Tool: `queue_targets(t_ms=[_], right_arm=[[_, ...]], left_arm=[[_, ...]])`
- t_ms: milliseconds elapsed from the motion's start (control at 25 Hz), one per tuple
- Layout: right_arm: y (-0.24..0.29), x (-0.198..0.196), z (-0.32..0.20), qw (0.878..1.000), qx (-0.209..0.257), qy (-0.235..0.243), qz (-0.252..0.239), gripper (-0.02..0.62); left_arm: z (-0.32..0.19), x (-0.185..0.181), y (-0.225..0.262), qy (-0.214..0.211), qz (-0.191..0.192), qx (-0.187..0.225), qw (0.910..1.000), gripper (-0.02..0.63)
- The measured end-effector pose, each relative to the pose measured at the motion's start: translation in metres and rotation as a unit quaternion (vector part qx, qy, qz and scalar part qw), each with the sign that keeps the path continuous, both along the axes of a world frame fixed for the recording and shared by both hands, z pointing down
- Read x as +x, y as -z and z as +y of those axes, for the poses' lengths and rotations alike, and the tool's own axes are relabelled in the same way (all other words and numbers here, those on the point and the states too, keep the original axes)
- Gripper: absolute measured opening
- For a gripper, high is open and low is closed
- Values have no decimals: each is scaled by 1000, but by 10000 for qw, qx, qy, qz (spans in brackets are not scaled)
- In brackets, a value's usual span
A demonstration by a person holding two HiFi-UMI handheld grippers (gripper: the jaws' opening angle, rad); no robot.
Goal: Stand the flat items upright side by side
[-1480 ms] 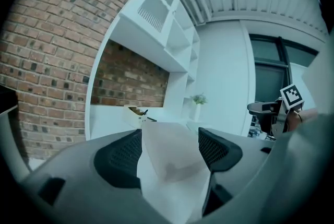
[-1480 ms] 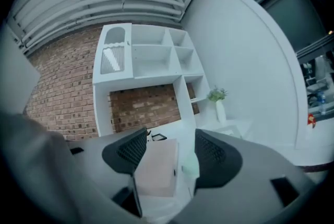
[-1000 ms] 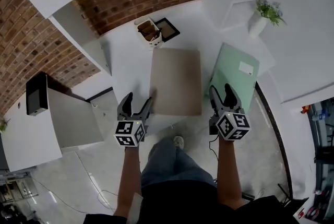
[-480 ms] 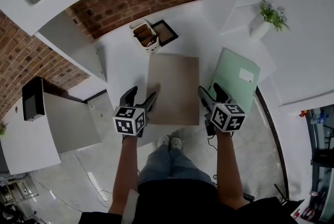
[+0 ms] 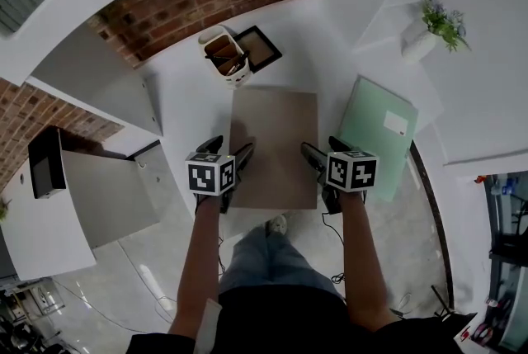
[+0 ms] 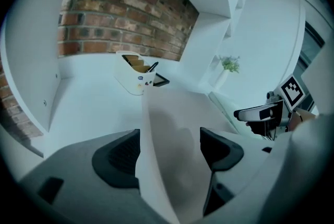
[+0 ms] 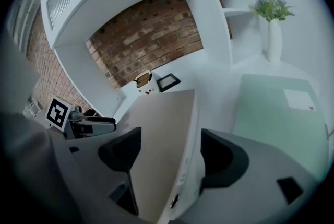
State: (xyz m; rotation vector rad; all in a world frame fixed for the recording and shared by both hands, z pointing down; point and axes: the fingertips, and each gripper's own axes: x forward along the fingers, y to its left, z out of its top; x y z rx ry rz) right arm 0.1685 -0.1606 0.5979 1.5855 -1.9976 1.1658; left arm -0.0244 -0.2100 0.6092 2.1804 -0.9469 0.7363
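Note:
A beige folder (image 5: 276, 142) lies flat in the middle of the white desk, and a pale green folder (image 5: 379, 129) lies flat to its right. My left gripper (image 5: 231, 148) is at the beige folder's left edge. Its jaws stand open astride that edge (image 6: 177, 129), with neither pad pressing. My right gripper (image 5: 320, 150) is at the folder's right edge. Its jaws have just been opening and now straddle the thick edge (image 7: 162, 124) with gaps on both sides. The green folder (image 7: 276, 108) sits just right of it, untouched.
A white pen holder (image 5: 227, 55) and a small black frame (image 5: 260, 47) stand behind the beige folder by the brick wall. A plant in a white vase (image 5: 433, 30) is at the back right. White shelf walls flank the desk; its front edge is under my wrists.
Both grippers have come forward and down onto the beige folder's two sides. The right one shifted left, away from the green folder. The folders have not moved.

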Motion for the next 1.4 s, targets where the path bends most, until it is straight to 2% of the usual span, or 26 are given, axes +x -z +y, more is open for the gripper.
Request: queue_targets(t_ms=[320, 560, 960, 1400], right_arm=[[-28, -11, -11, 9978, -611, 239, -44, 350], [-42, -14, -13, 9949, -960, 314, -58, 350], [-52, -21, -14, 9910, -1223, 377, -381, 350], [-51, -24, -12, 9906, -1325, 262, -210, 348]], left_arm=[[-1, 9, -24, -174, 3, -663, 9976, 342], [0, 13, -33, -237, 44, -954, 9952, 344], [-1, 17, -35, -402, 68, -1104, 9931, 345], [-1, 18, -35, -380, -54, -1031, 9939, 345]])
